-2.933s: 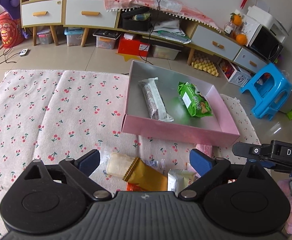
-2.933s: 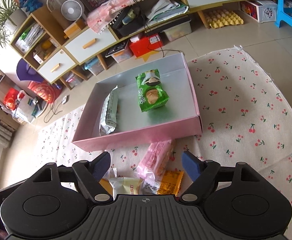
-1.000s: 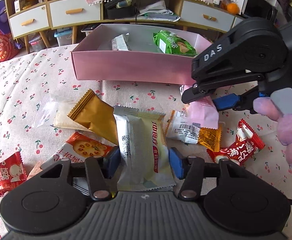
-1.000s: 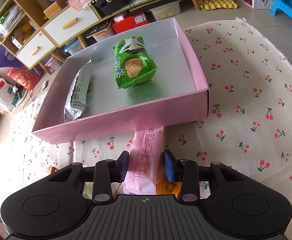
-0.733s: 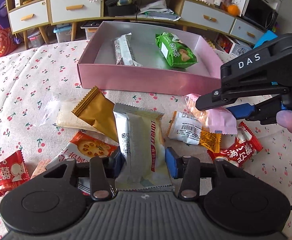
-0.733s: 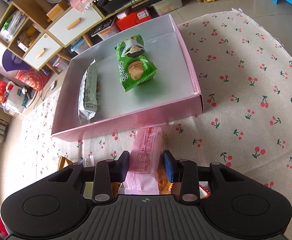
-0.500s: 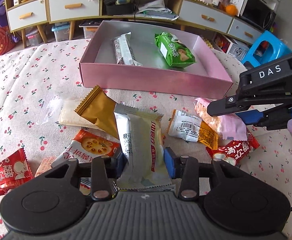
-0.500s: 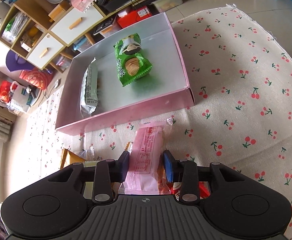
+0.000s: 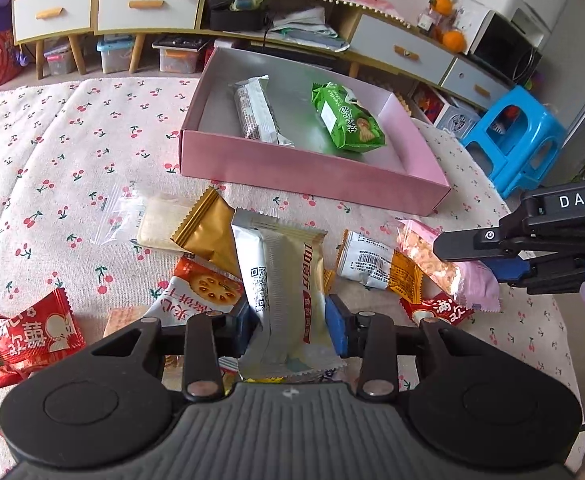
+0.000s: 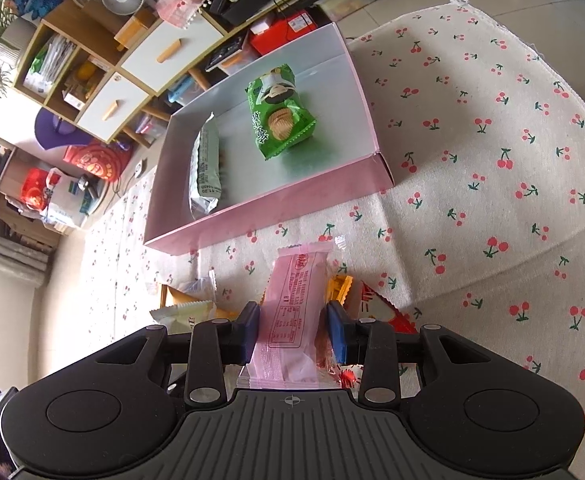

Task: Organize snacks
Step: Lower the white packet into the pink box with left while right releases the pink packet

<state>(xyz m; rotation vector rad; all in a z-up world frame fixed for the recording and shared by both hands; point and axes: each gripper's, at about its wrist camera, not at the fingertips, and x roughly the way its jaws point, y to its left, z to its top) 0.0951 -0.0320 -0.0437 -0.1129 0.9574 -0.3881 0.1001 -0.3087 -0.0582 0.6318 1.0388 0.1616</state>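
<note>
Above the cherry-print cloth point(image 9: 52, 152) my left hand-held gripper point(image 9: 292, 320), jaws just closing, pinches a cream packet point(image 9: 288, 280), my right hand-held gripper point(image 10: 294, 330) pinches a pink packet point(image 10: 292, 312); next I carry both into the pink box point(image 9: 308, 170).

Legible text: "DAS" on right gripper point(image 9: 504, 270) housing | snack wrappers: Chinese print only, not legible | barcode unreadable

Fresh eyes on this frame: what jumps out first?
Each gripper has a snack clamped: the left gripper a cream packet, the right gripper a pink packet. Behind them, the pink box holds a green packet and a silver one. Loose snacks litter the cherry-print cloth.
</note>
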